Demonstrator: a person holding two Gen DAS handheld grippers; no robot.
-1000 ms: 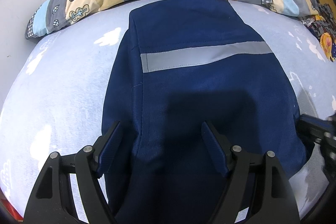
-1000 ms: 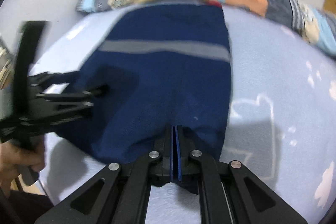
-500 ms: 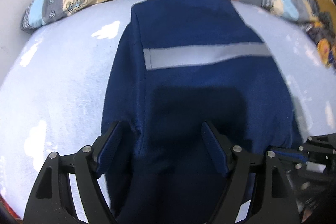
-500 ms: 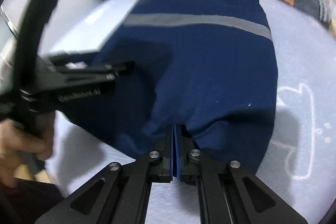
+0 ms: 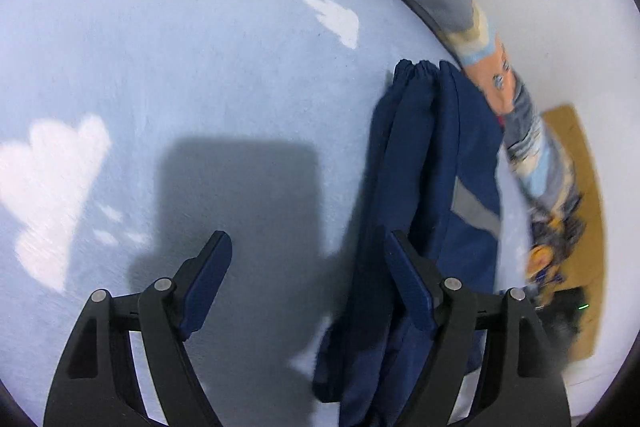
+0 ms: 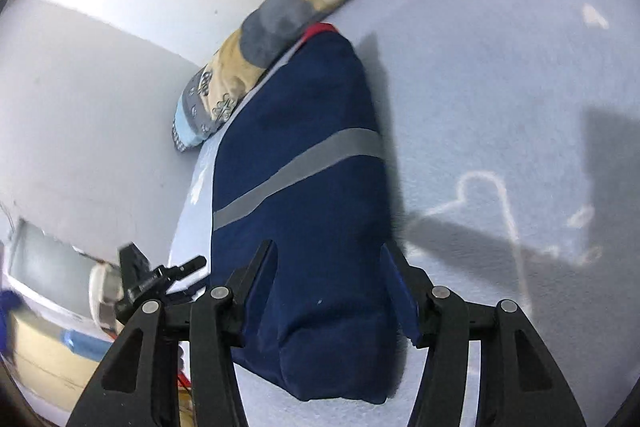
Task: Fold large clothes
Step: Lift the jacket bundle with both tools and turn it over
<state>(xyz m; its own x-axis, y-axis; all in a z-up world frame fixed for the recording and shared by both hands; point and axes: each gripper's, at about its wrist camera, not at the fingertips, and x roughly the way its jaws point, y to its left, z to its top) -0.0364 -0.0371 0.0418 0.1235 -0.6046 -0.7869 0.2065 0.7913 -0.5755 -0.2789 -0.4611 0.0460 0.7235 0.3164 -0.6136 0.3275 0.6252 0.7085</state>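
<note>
Left gripper (image 5: 306, 285) spread wide over bare pale-blue sheet (image 5: 192, 67), nothing between the jaws. Folded navy garment (image 5: 424, 187) just right of its right finger, lower end cut off behind that finger and the frame edge. Right gripper (image 6: 334, 287) opening, jaws straddling the garment's (image 6: 304, 187) near end; pad contact hard to judge, fabric lying flat. Grey stripe (image 6: 296, 171) ahead. Patchwork bolster (image 6: 280, 23) beyond, blurred. Dark device (image 6: 152, 279) left of the right gripper, partly hidden, unclear.
</note>
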